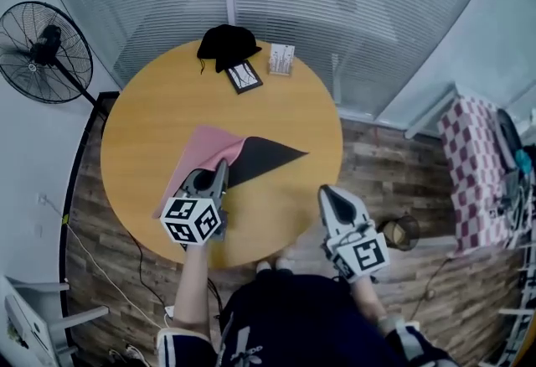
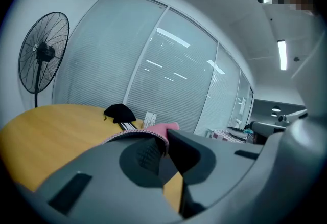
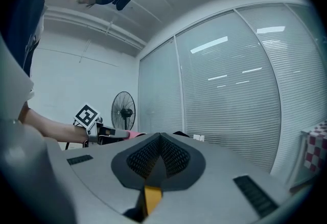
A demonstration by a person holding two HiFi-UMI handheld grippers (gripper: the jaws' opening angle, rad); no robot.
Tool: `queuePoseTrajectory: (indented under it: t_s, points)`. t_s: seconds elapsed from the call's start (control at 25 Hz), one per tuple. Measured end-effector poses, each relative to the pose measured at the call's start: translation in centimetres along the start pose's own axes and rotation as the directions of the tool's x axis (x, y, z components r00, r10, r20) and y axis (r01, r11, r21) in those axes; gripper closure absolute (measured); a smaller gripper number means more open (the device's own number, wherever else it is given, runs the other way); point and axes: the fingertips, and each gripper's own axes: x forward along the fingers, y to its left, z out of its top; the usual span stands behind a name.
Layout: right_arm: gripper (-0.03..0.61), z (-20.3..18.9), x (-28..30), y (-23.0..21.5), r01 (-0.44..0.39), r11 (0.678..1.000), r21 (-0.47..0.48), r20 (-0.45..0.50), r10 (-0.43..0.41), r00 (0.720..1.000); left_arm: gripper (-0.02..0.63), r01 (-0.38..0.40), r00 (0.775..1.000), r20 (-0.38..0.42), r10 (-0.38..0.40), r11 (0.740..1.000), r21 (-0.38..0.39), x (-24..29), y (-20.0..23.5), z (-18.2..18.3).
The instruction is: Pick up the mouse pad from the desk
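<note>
The mouse pad, pink on top (image 1: 205, 152) with a black underside (image 1: 270, 157), lies partly lifted and folded over on the round yellow table (image 1: 163, 101). My left gripper (image 1: 222, 171) is shut on the pad's near edge. In the left gripper view the pad's pink stitched edge (image 2: 162, 130) is pinched between the jaws of that gripper (image 2: 164, 147) and raised off the tabletop. My right gripper (image 1: 329, 193) hovers past the table's front right rim, shut with nothing in it. In the right gripper view its pads (image 3: 160, 140) meet, and the pink pad (image 3: 134, 135) shows at far left.
At the table's far side lie a black cap (image 1: 226, 44), a framed card (image 1: 244, 76) and a small white card stand (image 1: 281, 59). A standing fan (image 1: 43, 51) is at the left, a checkered seat (image 1: 473, 164) at the right, a dark basket (image 1: 400, 231) on the floor.
</note>
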Motion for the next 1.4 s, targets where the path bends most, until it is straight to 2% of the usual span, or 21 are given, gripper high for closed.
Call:
queuePoseTrajectory:
  t_s: [0.16,0.32,0.64,0.84,1.12,1.32,1.4]
  points:
    - [0.577,1.7,0.4,-0.2,-0.012,1.0,-0.013,0.055,0.012,0.998,0.594,-0.012,1.0,0.027,0.012,0.999,0.03,1.0,1.0,2.6]
    - [0.577,1.5,0.4,-0.7,0.013,1.0,-0.022,0.031,-0.012,0.999,0.594,-0.027,0.998,0.064,0.023,0.998,0.058,1.4,2.0,5.7]
    - [0.577,2.6,-0.2,-1.2,0.01,0.999,-0.033,0.074,-0.007,0.997,0.594,-0.061,0.992,0.116,0.044,0.987,0.149,2.0,2.5,11.2]
    - [0.577,3.1,-0.4,-1.6,0.011,0.999,-0.033,0.084,-0.008,0.996,0.594,-0.094,0.986,0.153,0.067,0.98,0.175,2.2,3.4,15.3]
    - [0.577,4.0,-0.6,-1.8,0.018,0.999,-0.032,0.102,-0.015,0.995,0.595,-0.137,0.971,0.225,0.08,0.96,0.246,1.5,3.4,21.8]
    - [0.577,4.1,-0.4,-2.0,0.027,0.999,-0.027,0.1,-0.024,0.995,0.594,-0.157,0.963,0.259,0.08,0.942,0.295,1.0,3.0,25.5]
    - [0.577,4.9,-0.2,-2.0,0.023,0.999,-0.024,0.128,-0.019,0.992,0.594,-0.166,0.959,0.274,0.079,0.936,0.31,0.5,2.9,26.7]
